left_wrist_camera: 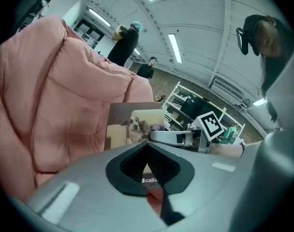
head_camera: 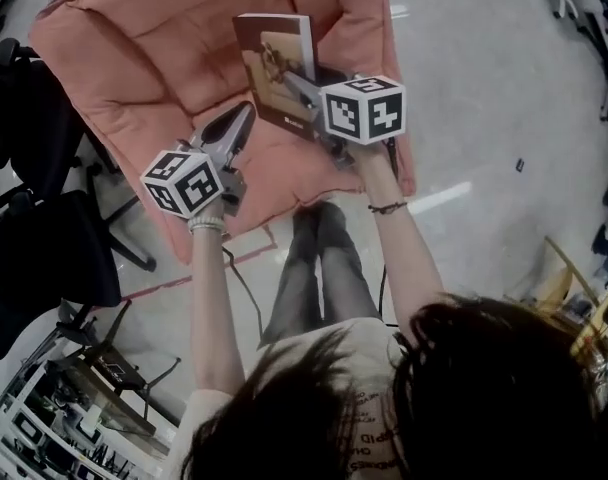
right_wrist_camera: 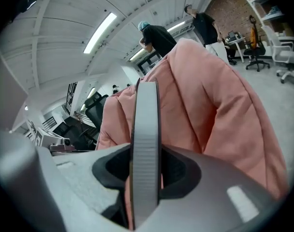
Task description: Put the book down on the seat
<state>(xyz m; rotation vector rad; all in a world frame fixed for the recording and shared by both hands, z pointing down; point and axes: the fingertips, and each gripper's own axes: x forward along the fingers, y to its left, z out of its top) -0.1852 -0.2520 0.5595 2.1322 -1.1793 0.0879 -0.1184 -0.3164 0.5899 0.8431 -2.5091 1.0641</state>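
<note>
The book (head_camera: 274,60), brown-edged with a dog picture on its cover, hangs over the pink padded seat (head_camera: 134,58). My right gripper (head_camera: 298,86) is shut on its lower right edge. In the right gripper view the book (right_wrist_camera: 145,139) stands edge-on between the jaws, with the pink seat (right_wrist_camera: 210,110) behind. My left gripper (head_camera: 242,116) is to the book's left over the cushion, its jaws together on nothing. The left gripper view shows the book's cover (left_wrist_camera: 132,124) with the right gripper (left_wrist_camera: 178,138) on it, and the pink seat back (left_wrist_camera: 55,95).
Black office chairs (head_camera: 34,218) stand left of the seat, and a wire rack (head_camera: 44,428) is at the lower left. My legs (head_camera: 314,268) are just in front of the seat. Red tape (head_camera: 184,280) marks the floor. People (left_wrist_camera: 125,45) stand in the background.
</note>
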